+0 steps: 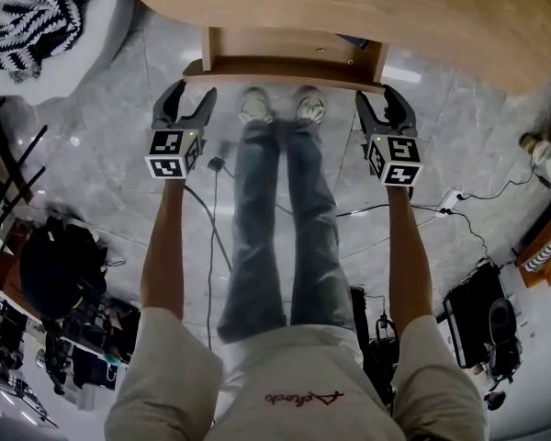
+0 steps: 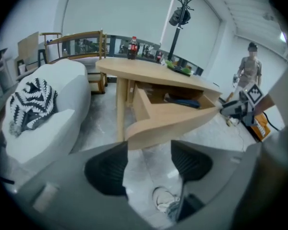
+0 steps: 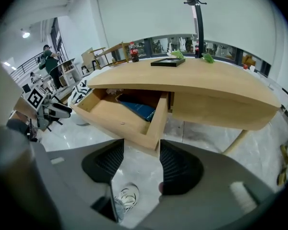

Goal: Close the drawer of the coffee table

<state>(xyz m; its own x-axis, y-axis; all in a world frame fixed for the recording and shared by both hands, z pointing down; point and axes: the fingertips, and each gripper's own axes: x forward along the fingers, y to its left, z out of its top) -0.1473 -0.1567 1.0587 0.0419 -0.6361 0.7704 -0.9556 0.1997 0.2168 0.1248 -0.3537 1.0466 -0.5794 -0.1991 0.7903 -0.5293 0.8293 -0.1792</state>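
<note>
The wooden coffee table stands in front of me with its drawer pulled out toward my feet. My left gripper hovers open just before the drawer's left front corner, with nothing between its fingers. At the drawer's right front corner, my right gripper is also open and empty. In the left gripper view the open jaws frame the drawer's corner. The right gripper view shows its open jaws below the drawer, which holds a blue book.
A white sofa with a zebra-striped cushion stands to the left. Cables and a power strip lie on the marble floor. Black bags sit at the lower left. A bottle stands on the table top. A person stands far off.
</note>
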